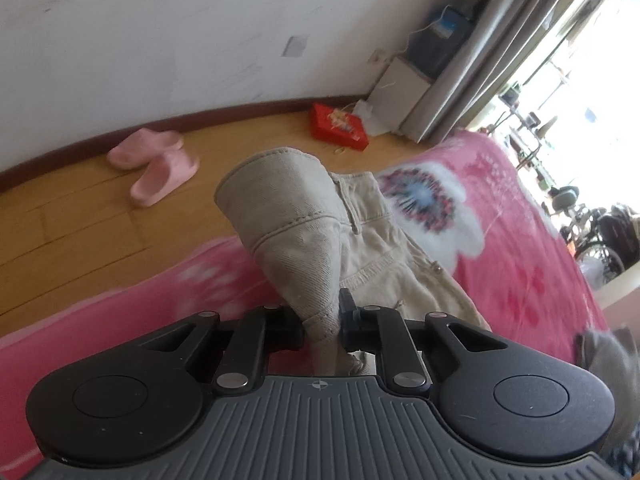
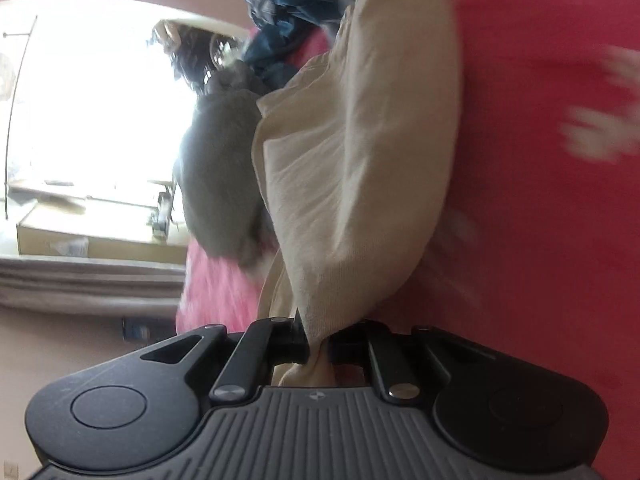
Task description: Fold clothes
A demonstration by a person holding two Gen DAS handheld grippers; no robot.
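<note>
Left wrist view
- Left gripper [image 1: 322, 326]: fingers closed tight on a bunched fold of the beige trousers [image 1: 288, 216]; cloth fills the gap between them.
- Beige trousers: lifted end rises from the fingers as a rounded fold with a stitched hem; the rest, with seams and a rivet showing, lies on the bed [image 1: 532, 248].
- Bed: covered by a pink blanket with a white flower print.
- Floor [image 1: 80, 216]: wooden boards beside the bed; pink slippers [image 1: 154, 164] and a red box [image 1: 340, 126] lie on it, well apart from the trousers.
- Curtain [image 1: 480, 40]: grey, hanging by the bright window.

Right wrist view
- Right gripper [image 2: 318, 344]: fingers closed on a gathered edge of the beige trousers [image 2: 360, 152].
- Beige trousers: stretch away from the fingers in long soft folds over the pink bed [image 2: 540, 240].
- Grey garment [image 2: 218, 184]: lies just beside the trousers.
- Dark blue clothes [image 2: 288, 12]: heaped at the far end, blurred.
</note>
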